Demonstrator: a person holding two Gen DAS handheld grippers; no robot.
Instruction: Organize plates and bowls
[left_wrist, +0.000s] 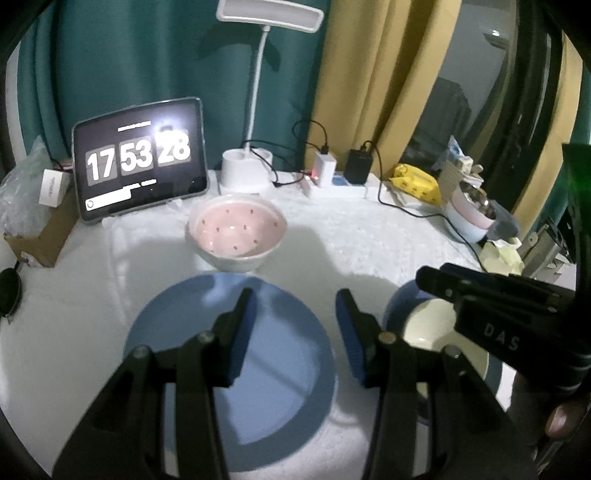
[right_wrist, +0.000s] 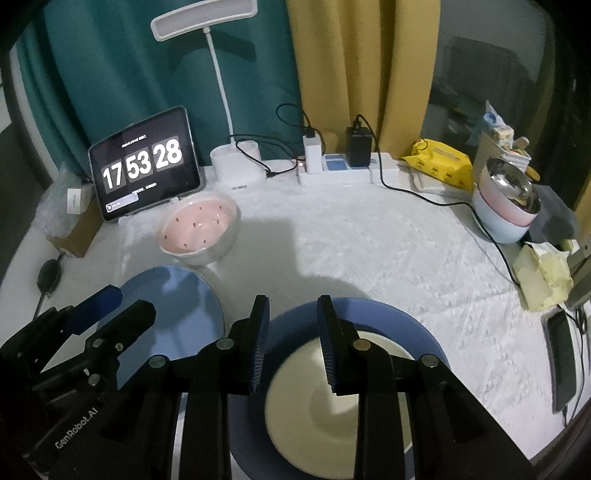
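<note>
A blue plate (left_wrist: 280, 387) lies on the white table under my left gripper (left_wrist: 295, 299), which is open and empty above it. A pink bowl with red dots (left_wrist: 238, 230) stands behind the plate. A blue bowl with a cream inside (right_wrist: 332, 417) sits under my right gripper (right_wrist: 291, 306), which is open and empty, its fingers over the bowl's far rim. The right wrist view also shows the blue plate (right_wrist: 184, 299), the pink bowl (right_wrist: 199, 225) and the left gripper (right_wrist: 110, 306). The right gripper's body (left_wrist: 491, 295) shows in the left wrist view over the blue bowl (left_wrist: 432, 325).
A tablet clock (right_wrist: 146, 162), a white desk lamp (right_wrist: 236, 166), a power strip with chargers (right_wrist: 343, 170) and cables line the back. Yellow wipes (right_wrist: 439, 162), stacked bowls with a steel one (right_wrist: 506, 206), crumpled paper (right_wrist: 543, 277) and a phone (right_wrist: 561, 358) are at the right. A cardboard box (right_wrist: 74, 229) stands left.
</note>
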